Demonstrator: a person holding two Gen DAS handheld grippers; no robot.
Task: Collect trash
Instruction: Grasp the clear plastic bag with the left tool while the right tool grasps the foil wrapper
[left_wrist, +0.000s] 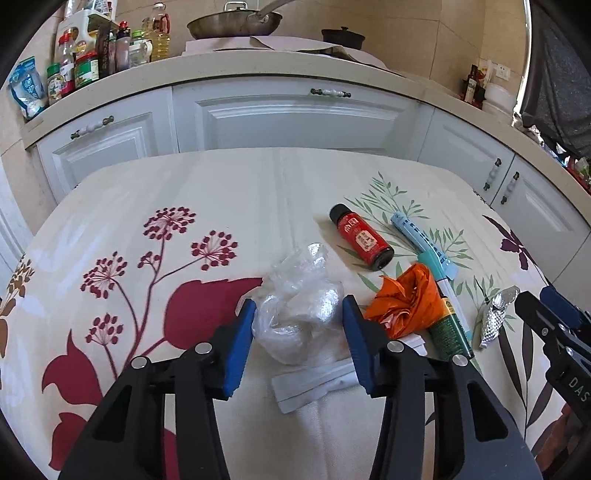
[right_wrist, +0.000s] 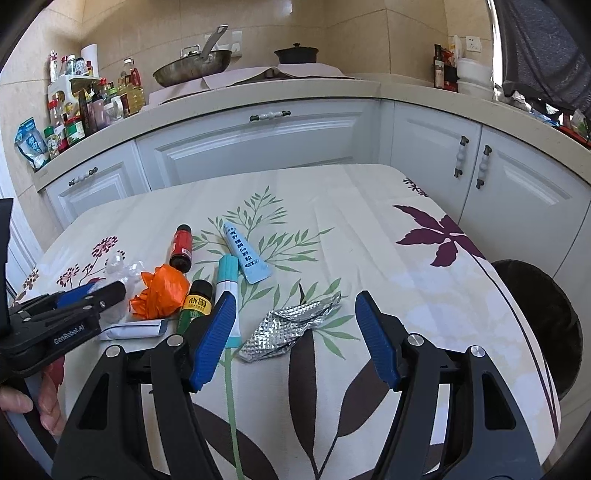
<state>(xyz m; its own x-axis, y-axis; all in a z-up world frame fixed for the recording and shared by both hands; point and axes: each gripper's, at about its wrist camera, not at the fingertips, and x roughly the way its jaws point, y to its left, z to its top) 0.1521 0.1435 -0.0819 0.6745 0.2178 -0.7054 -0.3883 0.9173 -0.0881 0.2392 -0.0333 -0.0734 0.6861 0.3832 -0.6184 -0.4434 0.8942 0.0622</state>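
Kitchen w/ white cabinets (left_wrist: 295, 114) under a beige counter (left_wrist: 229, 66). On the counter: a wok (left_wrist: 236, 24), a dark pot (left_wrist: 343, 35), jars & oil bottles (left_wrist: 92, 55) at the left end. In front stands a table under a cream floral tablecloth (left_wrist: 207, 184) w/ red, green & purple prints. A dark bin (right_wrist: 543, 317) sits beside the table's right edge, seen from the right wrist cam.

Trash lies in a loose cluster on the cloth: clear plastic bag (left_wrist: 299, 306), red bottle (left_wrist: 362, 236) on its side, light-blue tube (left_wrist: 417, 236), crumpled orange wrapper (left_wrist: 406, 299), green bottle (left_wrist: 450, 332) w/ black cap lying beside the wrapper, flat white packet (left_wrist: 317, 380), crumpled foil (left_wrist: 495, 314) off to the right.

Left gripper (left_wrist: 299, 339): fingers apart, one blue pad on each side of the clear plastic bag, near or just touching its sides; can't tell if there's real contact. Not clamped, bag rests on the cloth. White packet lies partly under the right finger.

Right gripper (right_wrist: 291, 339): fingers wide apart, holding nothing. Foil lies on the cloth between them, nearer the left finger, not touched. A white tube w/ teal cap (right_wrist: 227, 273) runs behind that left finger (right_wrist: 214, 339).
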